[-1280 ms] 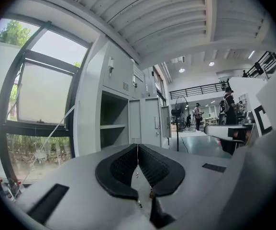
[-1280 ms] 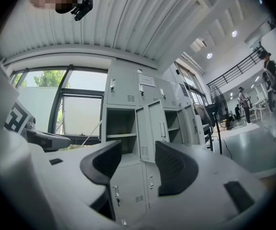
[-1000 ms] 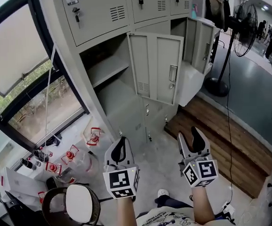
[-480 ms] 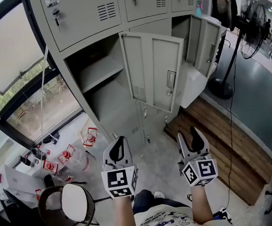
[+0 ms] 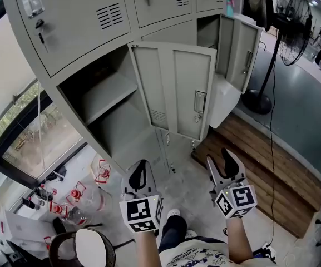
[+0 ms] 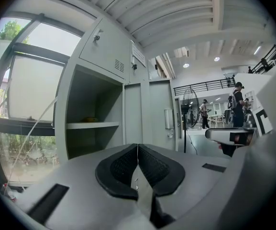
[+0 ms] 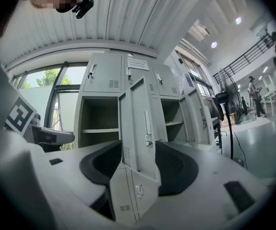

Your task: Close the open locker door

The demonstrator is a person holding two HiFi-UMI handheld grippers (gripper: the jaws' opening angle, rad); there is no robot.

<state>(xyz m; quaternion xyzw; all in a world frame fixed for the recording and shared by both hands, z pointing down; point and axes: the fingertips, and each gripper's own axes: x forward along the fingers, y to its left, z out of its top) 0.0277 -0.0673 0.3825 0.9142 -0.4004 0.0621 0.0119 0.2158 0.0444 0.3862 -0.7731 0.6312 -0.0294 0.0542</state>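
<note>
The locker door (image 5: pixel 174 90) hangs open, well ahead of the fingers. On the right gripper (image 5: pixel 222 159) they are released, on the left gripper (image 5: pixel 141 166) clenched on nothing. Shoved too hard, the door may bounce back unlatched.

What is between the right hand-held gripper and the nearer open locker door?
Nothing: in the right gripper view, the nearer open locker door shows unobstructed between the parted jaws of the right hand-held gripper.

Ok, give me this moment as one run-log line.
left hand-held gripper: shut, empty | right hand-held gripper: open, empty | locker door: open, untouched | second door, further right: also open
</note>
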